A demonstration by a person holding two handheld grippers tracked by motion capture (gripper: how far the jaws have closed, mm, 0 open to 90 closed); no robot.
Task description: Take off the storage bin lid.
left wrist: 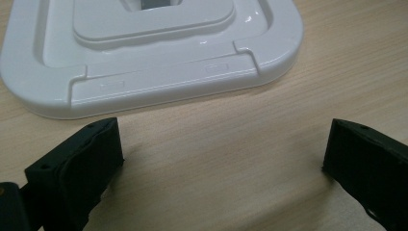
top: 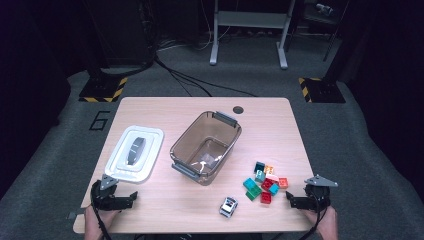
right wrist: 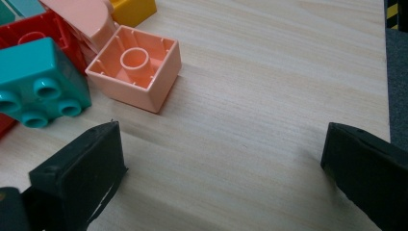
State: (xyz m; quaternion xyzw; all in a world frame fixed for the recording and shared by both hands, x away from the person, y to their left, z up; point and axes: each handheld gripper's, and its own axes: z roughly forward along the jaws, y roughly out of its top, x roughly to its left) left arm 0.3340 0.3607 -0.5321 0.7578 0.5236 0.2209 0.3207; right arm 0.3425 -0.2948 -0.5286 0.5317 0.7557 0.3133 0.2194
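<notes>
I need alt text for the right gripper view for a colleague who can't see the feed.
The right claw hangs open over bare light wooden table, its two black jaws wide apart with nothing between them. Ahead at upper left lies a pile of plastic building bricks: a peach square brick turned hollow side up, a teal studded brick, and red and yellow ones behind.

Clear brown bin (top: 206, 148) mid-table (top: 165, 210); toy car (top: 228, 206) near front edge.

L gripper (top: 131, 199) & R gripper (top: 290, 199): fingers wide apart, empty.
</notes>
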